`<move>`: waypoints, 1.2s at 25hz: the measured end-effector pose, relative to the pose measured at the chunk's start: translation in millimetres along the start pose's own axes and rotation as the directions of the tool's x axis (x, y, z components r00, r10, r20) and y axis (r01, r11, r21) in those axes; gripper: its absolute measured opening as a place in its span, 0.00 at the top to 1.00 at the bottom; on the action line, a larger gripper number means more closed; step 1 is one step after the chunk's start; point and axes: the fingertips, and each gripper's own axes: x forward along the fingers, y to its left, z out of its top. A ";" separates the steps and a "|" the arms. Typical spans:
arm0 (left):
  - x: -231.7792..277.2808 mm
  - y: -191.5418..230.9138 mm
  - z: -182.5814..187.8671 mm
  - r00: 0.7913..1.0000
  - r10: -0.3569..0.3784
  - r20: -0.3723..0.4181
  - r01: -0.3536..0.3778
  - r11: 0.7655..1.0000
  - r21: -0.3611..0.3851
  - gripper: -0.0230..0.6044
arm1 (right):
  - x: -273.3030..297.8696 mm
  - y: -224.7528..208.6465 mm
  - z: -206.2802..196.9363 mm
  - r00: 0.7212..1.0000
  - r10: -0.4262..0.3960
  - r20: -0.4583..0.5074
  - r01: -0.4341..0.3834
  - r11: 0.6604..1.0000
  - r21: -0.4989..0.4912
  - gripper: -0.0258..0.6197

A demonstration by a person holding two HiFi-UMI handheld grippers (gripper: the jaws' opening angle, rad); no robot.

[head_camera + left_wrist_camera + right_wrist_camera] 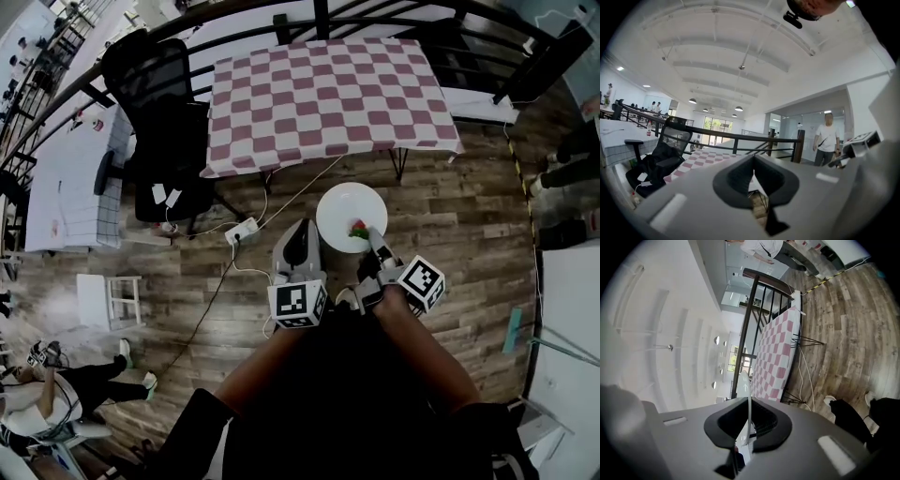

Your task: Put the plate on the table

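A white plate (347, 208) hangs over the wooden floor just in front of the table with the red-and-white checked cloth (319, 94). A small red and green item (359, 228) lies on the plate near my right gripper. My right gripper (375, 240) is shut on the plate's near rim. In the right gripper view the plate (743, 385) stands edge-on between the pads of the right gripper (749, 418), with the table (776, 357) beyond. My left gripper (300, 232) is beside the plate on its left, shut and holding nothing. In the left gripper view the left gripper (754, 176) points toward the table (705, 159).
A black office chair (159, 122) stands left of the table. A white power strip (242, 230) and its cable lie on the floor nearby. A black railing (375, 11) runs behind the table. A person in a white shirt (828, 140) stands farther off. A white stool (111, 300) is at the left.
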 end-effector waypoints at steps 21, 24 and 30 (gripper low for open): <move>151.1 82.9 28.2 1.000 -0.013 -0.013 0.012 0.998 -0.067 0.95 | 160.9 39.2 57.1 0.999 -0.036 0.016 0.036 0.999 -0.014 0.94; 169.4 95.3 35.2 1.000 -0.025 -0.015 0.024 0.997 -0.074 0.95 | 180.7 47.6 66.1 0.999 -0.041 0.027 0.042 0.999 -0.009 0.94; 208.9 131.7 51.1 0.999 -0.031 -0.023 0.030 0.997 -0.066 0.95 | 221.9 67.6 81.8 0.998 -0.045 0.051 0.045 0.999 -0.012 0.94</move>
